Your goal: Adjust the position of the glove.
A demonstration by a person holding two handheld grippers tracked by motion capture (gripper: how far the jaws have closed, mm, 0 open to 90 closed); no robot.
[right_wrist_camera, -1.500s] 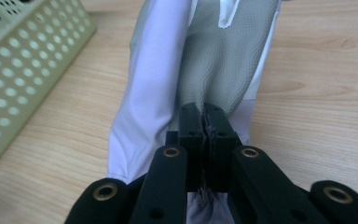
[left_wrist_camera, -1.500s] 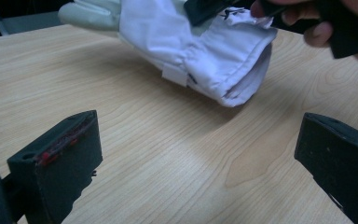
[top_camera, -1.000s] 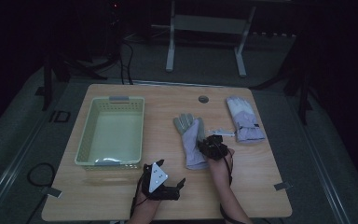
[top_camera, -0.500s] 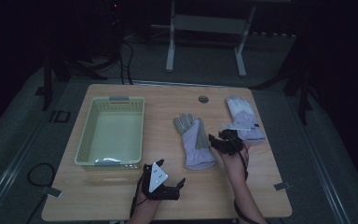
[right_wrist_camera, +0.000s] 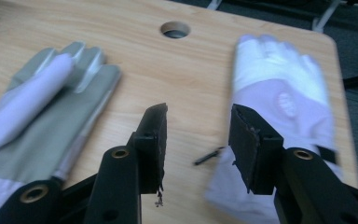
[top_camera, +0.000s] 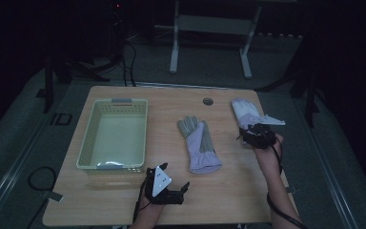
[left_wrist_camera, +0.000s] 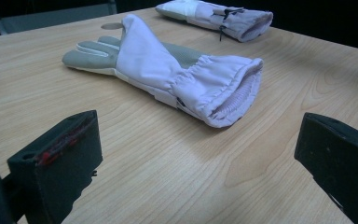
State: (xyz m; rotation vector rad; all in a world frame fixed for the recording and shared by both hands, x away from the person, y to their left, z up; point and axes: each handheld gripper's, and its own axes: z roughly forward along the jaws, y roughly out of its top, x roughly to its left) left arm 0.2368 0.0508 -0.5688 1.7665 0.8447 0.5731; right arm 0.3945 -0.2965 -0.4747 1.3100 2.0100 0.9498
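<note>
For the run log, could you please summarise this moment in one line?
right gripper open, at right glove cuff | left gripper open, idle | basket empty

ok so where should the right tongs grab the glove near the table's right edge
Take the far-right glove by its cuff, the end nearest the person, coming down from above with the right tongs. The glove lies flat with fingers pointing away, and its cuff sits just under the open jaws, so one jaw could probably slide beneath the edge. The other glove lies apart, out of the way.
</note>
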